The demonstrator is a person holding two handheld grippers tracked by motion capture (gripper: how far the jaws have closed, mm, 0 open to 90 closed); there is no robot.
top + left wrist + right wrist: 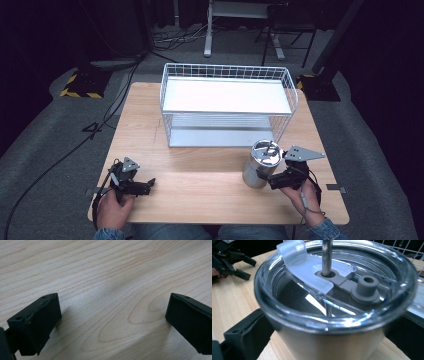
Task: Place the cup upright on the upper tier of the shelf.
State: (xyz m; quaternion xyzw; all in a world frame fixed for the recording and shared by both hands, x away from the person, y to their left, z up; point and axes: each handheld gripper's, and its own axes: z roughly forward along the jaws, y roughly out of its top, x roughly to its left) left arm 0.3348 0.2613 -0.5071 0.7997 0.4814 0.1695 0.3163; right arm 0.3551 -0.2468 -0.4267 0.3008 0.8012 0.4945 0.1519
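One steel tumbler (262,165) stands upright in the high view near the right end of the worktop's (200,190) front edge, just in front of the wire basket shelf (227,102). The right gripper (272,181) comes at it from the front right, its jaws against the lower body of the cup. The left gripper (148,184) rests well apart, near the front left corner, pointing across the worktop toward the tumbler.

From the left gripper view, the two black jaws stand wide apart over bare wood grain, with nothing between them.

From the right gripper view, the tumbler (332,315) sits squarely between the jaws, which flank its brushed metal wall on both sides; whether they press it firmly cannot be told. A clear lid (337,290) with a sliding tab and a metal straw (327,255) tops it.

As a judgement, the cup is rigid and will not crush, but its smooth round wall is likely slippery and may twist in a pinch. Taking hold around the mid-body, below the lid, seems safest; the lid could pop off if gripped.
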